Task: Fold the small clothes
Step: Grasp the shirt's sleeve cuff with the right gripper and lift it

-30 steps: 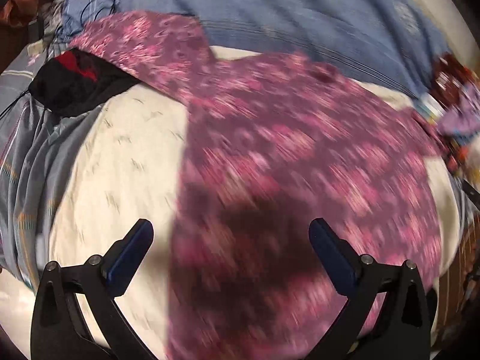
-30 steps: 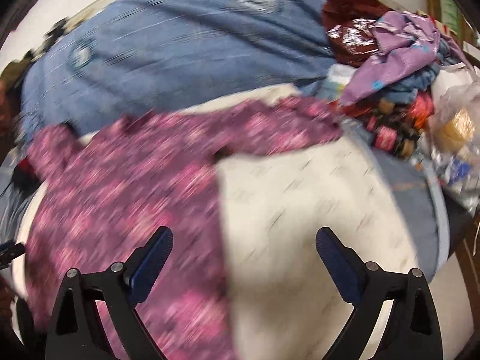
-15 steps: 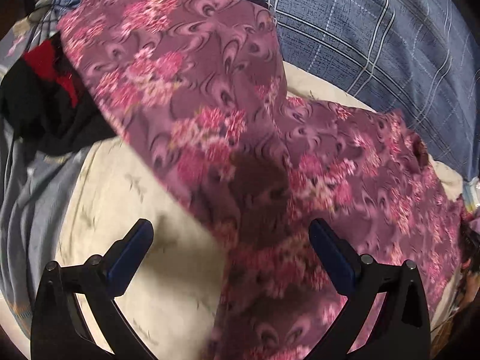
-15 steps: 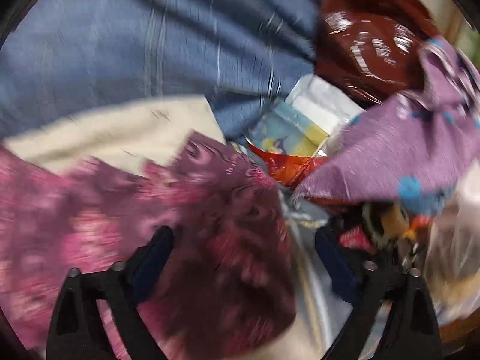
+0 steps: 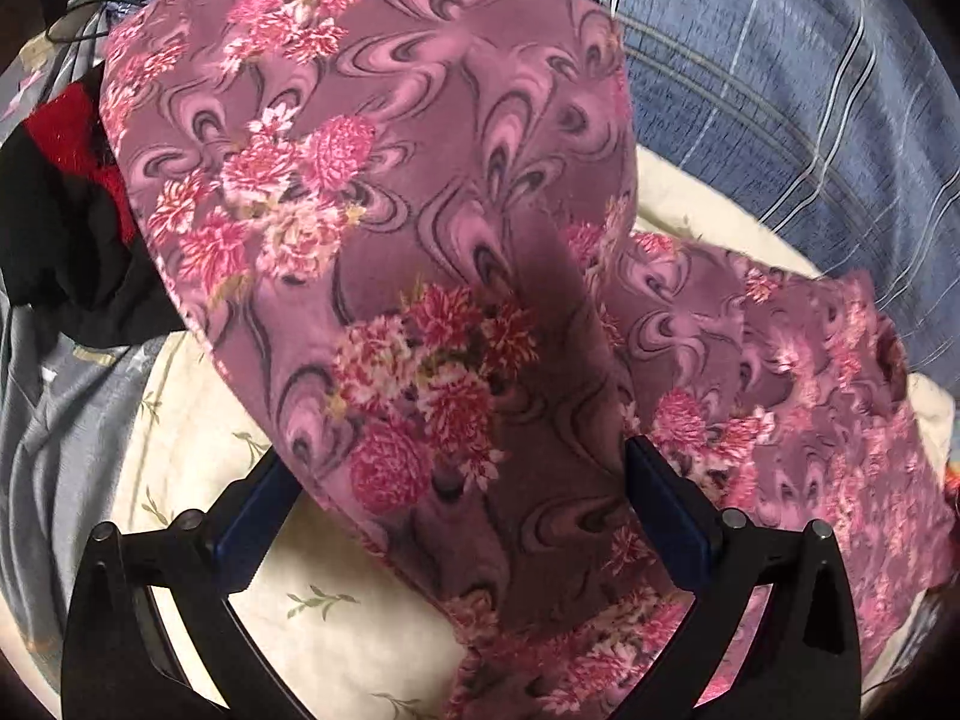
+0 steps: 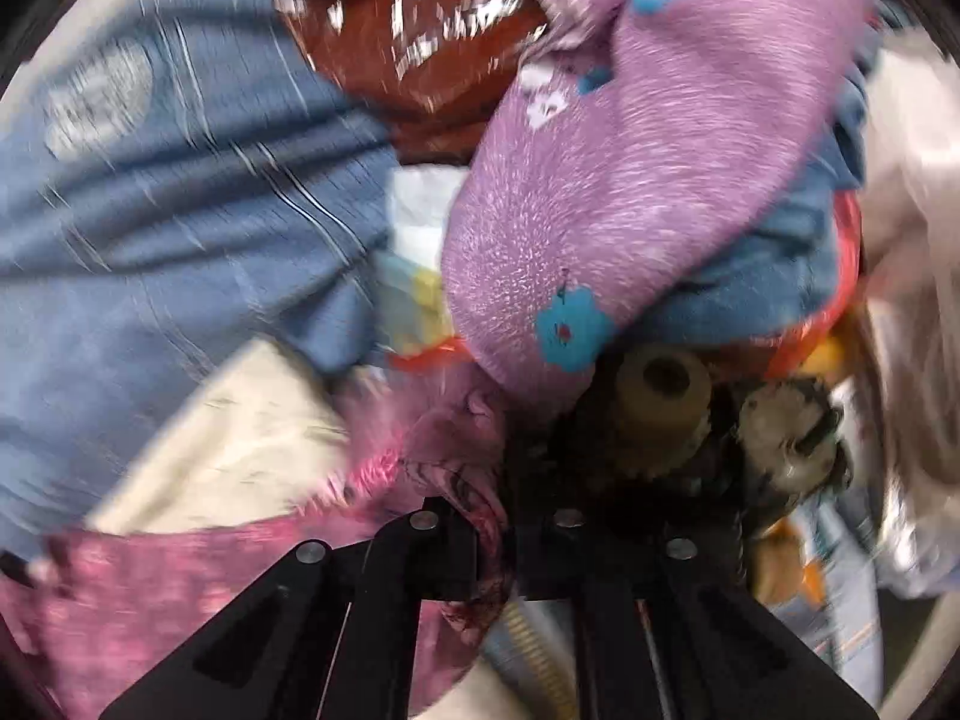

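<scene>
Clothes come first: one floral garment (image 5: pixel 420 252), purple with pink flowers, lies spread on the cream bed sheet (image 5: pixel 198 456), one part reaching toward the far edge of the bed where the blue striped blanket (image 5: pixel 780 90) runs, another trailing toward the right edge. Folding looks barely begun; I see no finished crease, and the piece is mostly flat and open.

Right gripper (image 6: pixel 495 546) has a corner of the floral garment (image 6: pixel 462 468) between its fingers, which are closing on it and look nearly together. Left gripper (image 5: pixel 456 510) hovers with fingers wide apart on either side of the cloth, not pinching it.

Count: one floral garment in work; one black and red piece (image 5: pixel 66 192) at the left edge; a heap at the right edge with one lilac garment (image 6: pixel 648 180), a blue one under it and shiny brown wrapping (image 6: pixel 420 18). How many more lie in that heap I cannot tell. All still await folding, by my judgement.
</scene>
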`<control>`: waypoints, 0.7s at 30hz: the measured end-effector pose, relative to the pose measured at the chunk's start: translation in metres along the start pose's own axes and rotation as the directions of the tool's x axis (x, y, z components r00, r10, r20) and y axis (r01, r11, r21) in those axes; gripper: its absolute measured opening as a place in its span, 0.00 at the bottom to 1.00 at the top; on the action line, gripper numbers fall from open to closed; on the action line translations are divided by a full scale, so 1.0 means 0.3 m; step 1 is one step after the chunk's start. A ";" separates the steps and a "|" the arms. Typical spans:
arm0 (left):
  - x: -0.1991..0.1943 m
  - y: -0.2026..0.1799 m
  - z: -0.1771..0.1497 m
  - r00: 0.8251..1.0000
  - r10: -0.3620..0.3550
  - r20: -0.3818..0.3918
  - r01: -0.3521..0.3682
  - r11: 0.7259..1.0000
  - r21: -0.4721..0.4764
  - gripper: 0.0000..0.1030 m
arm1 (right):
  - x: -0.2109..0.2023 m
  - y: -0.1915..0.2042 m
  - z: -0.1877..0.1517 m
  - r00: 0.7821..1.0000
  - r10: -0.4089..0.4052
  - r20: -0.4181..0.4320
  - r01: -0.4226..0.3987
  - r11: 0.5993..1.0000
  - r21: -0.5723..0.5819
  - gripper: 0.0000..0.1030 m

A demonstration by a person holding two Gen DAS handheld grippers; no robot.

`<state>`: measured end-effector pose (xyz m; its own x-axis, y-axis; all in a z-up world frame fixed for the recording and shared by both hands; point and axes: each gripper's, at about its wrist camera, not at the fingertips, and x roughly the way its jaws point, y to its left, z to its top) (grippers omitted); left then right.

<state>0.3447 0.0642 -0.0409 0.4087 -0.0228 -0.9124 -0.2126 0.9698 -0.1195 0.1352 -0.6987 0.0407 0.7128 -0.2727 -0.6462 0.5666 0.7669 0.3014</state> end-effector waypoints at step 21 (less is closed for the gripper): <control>0.054 0.083 0.090 0.998 -0.057 -0.004 0.057 0.998 -0.028 1.00 | 0.204 0.360 -0.084 0.938 -0.347 -0.002 0.283 0.769 -0.573 0.53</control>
<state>0.3699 0.0945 -0.0480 0.4163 -0.0792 -0.9058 -0.2140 0.9597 -0.1823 0.2295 -0.6179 0.0161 0.4715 -0.5208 -0.7117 0.4012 0.8453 -0.3528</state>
